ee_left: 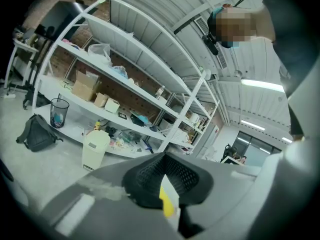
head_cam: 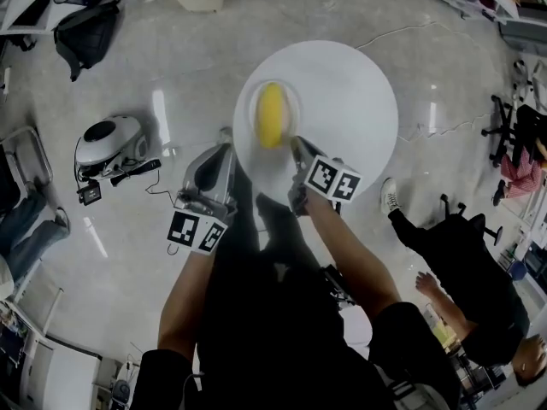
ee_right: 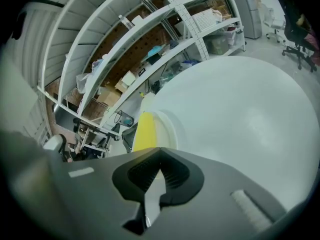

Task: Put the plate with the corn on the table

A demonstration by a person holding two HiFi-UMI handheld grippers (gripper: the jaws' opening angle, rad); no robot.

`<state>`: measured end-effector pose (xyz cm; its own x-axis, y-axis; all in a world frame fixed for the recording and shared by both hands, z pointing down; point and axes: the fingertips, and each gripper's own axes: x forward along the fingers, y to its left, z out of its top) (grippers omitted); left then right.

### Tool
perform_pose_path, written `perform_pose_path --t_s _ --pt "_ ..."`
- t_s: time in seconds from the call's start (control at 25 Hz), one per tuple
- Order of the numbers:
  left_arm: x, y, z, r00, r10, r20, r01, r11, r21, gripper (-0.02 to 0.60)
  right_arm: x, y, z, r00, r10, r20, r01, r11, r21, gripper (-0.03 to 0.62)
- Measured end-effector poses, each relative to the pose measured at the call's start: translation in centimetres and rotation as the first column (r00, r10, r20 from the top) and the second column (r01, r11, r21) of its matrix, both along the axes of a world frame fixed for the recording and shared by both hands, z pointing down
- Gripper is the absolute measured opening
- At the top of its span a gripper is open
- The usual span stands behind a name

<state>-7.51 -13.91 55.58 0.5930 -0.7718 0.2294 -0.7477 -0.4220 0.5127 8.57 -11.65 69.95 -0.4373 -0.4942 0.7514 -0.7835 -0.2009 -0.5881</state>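
Setting the plate down is the step in hand, I judge: it sits level over the round white table, just ahead of the right tongs, which are pressed together on its near rim. The left tongs look pinched on the rim's far side from them (a thin white-and-yellow sliver shows between their pads). The corn lies just beyond both tips. Next calls for settling the plate flat, then letting go without tipping it.
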Motion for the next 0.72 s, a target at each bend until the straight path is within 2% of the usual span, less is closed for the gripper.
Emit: perform_pose_path --t_s 0.72 --pt "1.7 3.6 -6.8 0.998 -0.055 0.03 0.053 0.996 0.079 0.005 -0.8 0.3 -8.9 0.997 -0.073 0.002 0.072 0.985 0.158 0.009"
